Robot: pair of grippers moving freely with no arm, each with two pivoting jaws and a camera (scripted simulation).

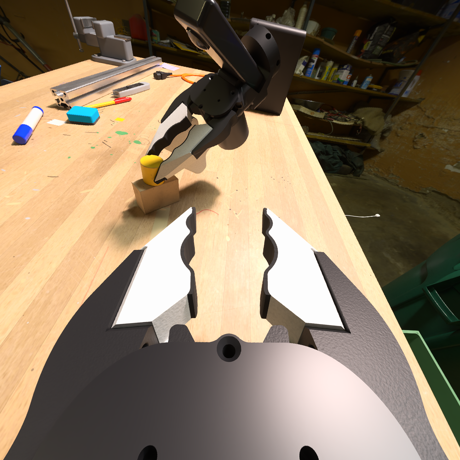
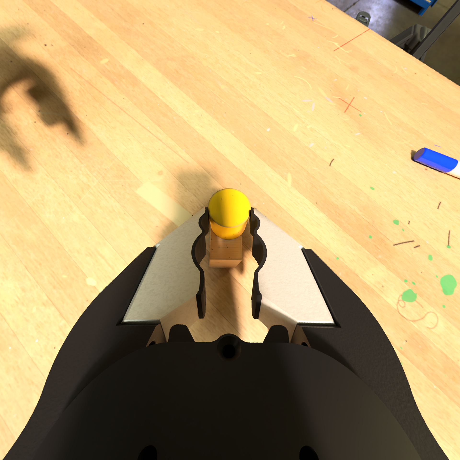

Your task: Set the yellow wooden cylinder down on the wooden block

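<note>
The yellow wooden cylinder (image 1: 148,169) stands upright on top of the small wooden block (image 1: 156,196) on the workbench. My right gripper (image 1: 155,165) comes down from the upper right and is shut on the yellow cylinder. In the right wrist view the fingertips (image 2: 206,214) press both sides of the cylinder (image 2: 229,211), with the block (image 2: 225,254) directly under it and my right gripper (image 2: 229,212) centred on it. My left gripper (image 1: 229,211) is open and empty, hovering over bare wood just to the near right of the block.
A blue-capped marker (image 1: 27,125), a cyan eraser (image 1: 83,114), a red and yellow pen (image 1: 109,102), an aluminium rail (image 1: 104,79) and a grey vise (image 1: 104,39) lie at the far left. The table edge (image 1: 348,224) runs along the right; a green bin (image 1: 435,323) stands beyond it.
</note>
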